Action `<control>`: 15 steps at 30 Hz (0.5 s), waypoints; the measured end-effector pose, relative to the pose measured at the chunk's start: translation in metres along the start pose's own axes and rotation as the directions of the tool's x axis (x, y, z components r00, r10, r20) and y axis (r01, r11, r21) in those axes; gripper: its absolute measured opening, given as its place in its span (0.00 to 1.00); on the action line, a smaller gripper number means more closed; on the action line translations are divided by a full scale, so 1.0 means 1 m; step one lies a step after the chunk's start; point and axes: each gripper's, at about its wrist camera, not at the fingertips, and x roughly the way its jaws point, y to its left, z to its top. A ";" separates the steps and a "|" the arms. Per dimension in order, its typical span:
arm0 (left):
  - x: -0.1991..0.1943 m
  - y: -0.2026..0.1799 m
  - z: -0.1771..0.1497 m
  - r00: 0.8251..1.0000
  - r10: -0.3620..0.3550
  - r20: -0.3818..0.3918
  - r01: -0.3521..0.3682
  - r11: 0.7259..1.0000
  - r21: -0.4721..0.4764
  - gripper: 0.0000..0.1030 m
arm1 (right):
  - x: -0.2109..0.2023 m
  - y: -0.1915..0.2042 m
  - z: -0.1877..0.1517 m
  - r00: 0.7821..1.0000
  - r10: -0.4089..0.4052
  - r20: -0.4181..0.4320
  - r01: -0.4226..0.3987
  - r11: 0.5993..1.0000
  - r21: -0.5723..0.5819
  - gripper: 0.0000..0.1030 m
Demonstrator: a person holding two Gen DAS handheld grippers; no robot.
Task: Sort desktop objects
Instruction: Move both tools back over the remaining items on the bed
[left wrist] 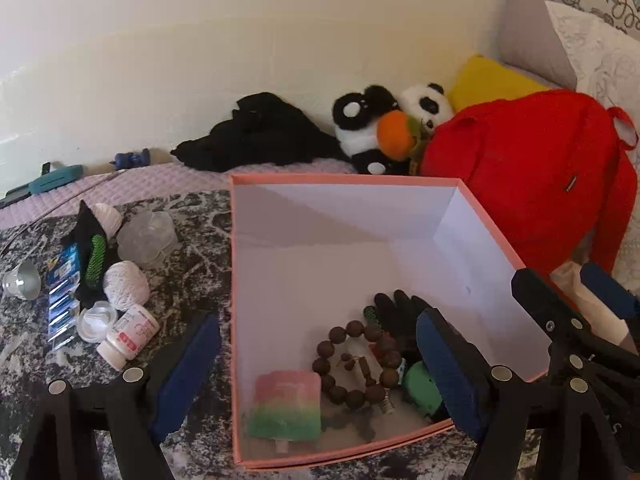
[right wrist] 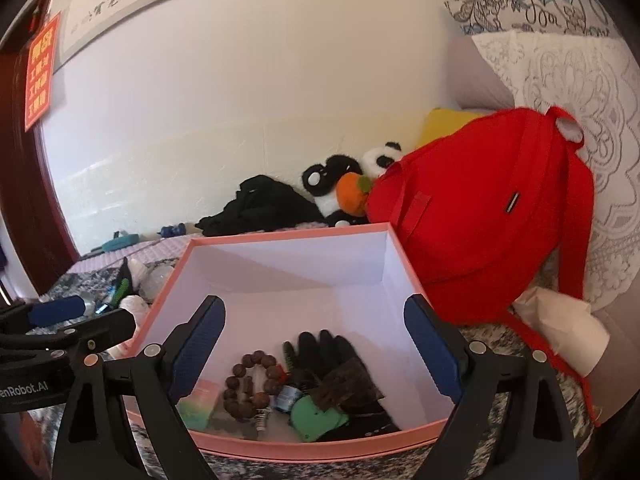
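Observation:
A pink box (left wrist: 231,264) with a white inside stands on the marbled table; it also shows in the right wrist view (right wrist: 168,280). In it lie a brown bead bracelet (left wrist: 356,364), a black glove (right wrist: 340,364), a green round thing (right wrist: 316,416) and a pink-green pouch (left wrist: 285,406). My left gripper (left wrist: 320,364) is open and empty over the box's near left corner. My right gripper (right wrist: 314,348) is open and empty above the box's near edge. Left of the box lie a white pill bottle (left wrist: 128,336), string balls (left wrist: 126,285), a battery strip (left wrist: 62,292) and a clear cup (left wrist: 148,238).
A red backpack (left wrist: 532,176) leans right of the box, with a panda plush (left wrist: 384,124), black cloth (left wrist: 260,136) and yellow cushion (left wrist: 488,80) along the wall. White tissue (right wrist: 560,328) lies at the right. A small metal cup (left wrist: 22,280) stands at the far left.

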 end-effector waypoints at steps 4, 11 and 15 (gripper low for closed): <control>-0.012 0.015 -0.001 1.000 0.020 0.006 -0.020 1.000 -0.017 0.82 | 0.000 0.013 0.001 1.000 0.010 -0.001 -0.010 1.000 -0.010 0.91; -0.037 0.050 -0.007 0.997 0.072 0.016 -0.071 0.996 -0.050 0.82 | -0.004 0.049 0.000 0.999 0.052 0.006 -0.051 0.998 -0.040 0.93; -0.052 0.078 -0.015 0.993 0.115 0.016 -0.113 0.990 -0.080 0.82 | -0.007 0.077 -0.002 0.996 0.087 0.011 -0.086 0.994 -0.071 0.94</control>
